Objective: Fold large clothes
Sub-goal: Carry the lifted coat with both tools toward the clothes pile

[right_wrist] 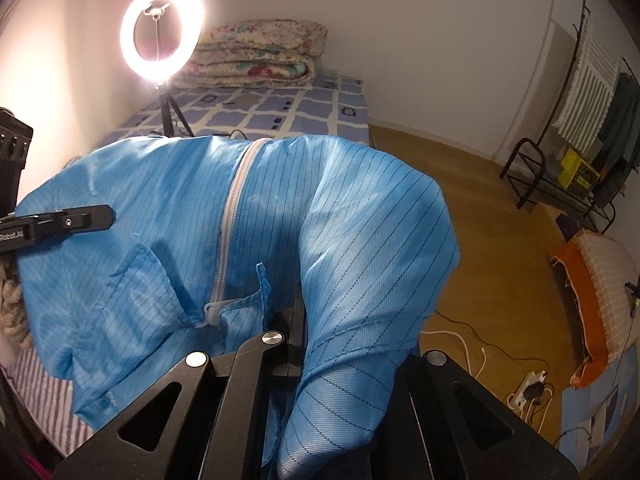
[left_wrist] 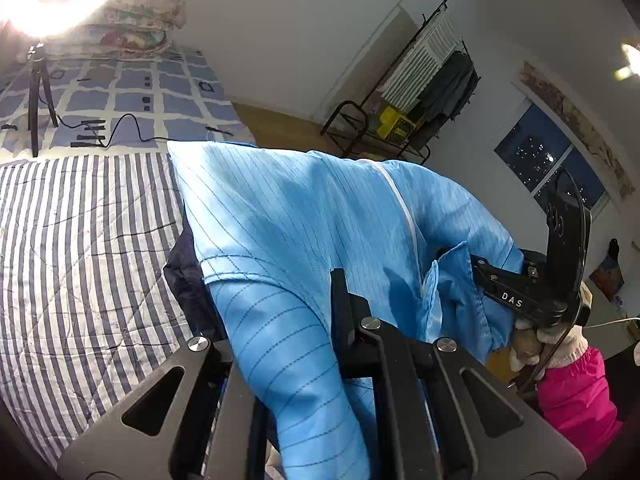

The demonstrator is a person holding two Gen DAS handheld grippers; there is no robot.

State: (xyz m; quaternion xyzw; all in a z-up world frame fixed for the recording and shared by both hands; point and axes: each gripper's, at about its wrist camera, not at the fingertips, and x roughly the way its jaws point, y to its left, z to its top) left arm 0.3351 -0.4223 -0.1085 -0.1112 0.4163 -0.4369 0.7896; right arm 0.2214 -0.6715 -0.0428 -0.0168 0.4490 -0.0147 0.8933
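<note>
The left tongs (left_wrist: 340,300) are clamped together on a fold of the light blue pinstriped zip-front work garment (left_wrist: 288,216), the cloth pinched between the black fingers and spilling down over the tool's frame. The right tongs (right_wrist: 296,320) are likewise closed on the same garment (right_wrist: 340,220), gripping it near the shoulder seam on the other side of the white zipper (right_wrist: 236,208). Held between the two tools, the garment hangs lifted above the bed, its upper edge arching across both views and a sleeve drooping beside each pair of fingers; the open collar flaps sit just beside the zipper's lower end. In the left wrist view the right tool's black body (left_wrist: 520,292) shows at the garment's far edge, with a gloved hand under it and a bright pink sleeve (left_wrist: 576,392) below. Under the garment's left edge lies a dark navy cloth (left_wrist: 184,272), resting on the blue-and-white striped quilted bed cover (left_wrist: 80,248). Beyond it the bed carries a blue checked sheet (left_wrist: 132,96), a black tripod with a glowing ring light (right_wrist: 162,32), a trailing black cable, and a stack of folded floral quilts (right_wrist: 260,56) against the wall. To the right of the bed edge the wooden floor (right_wrist: 472,208) lies open up to a black metal clothes rack (right_wrist: 568,152) along the wall, with white cables and a power strip (right_wrist: 528,388) on the boards nearer in.
</note>
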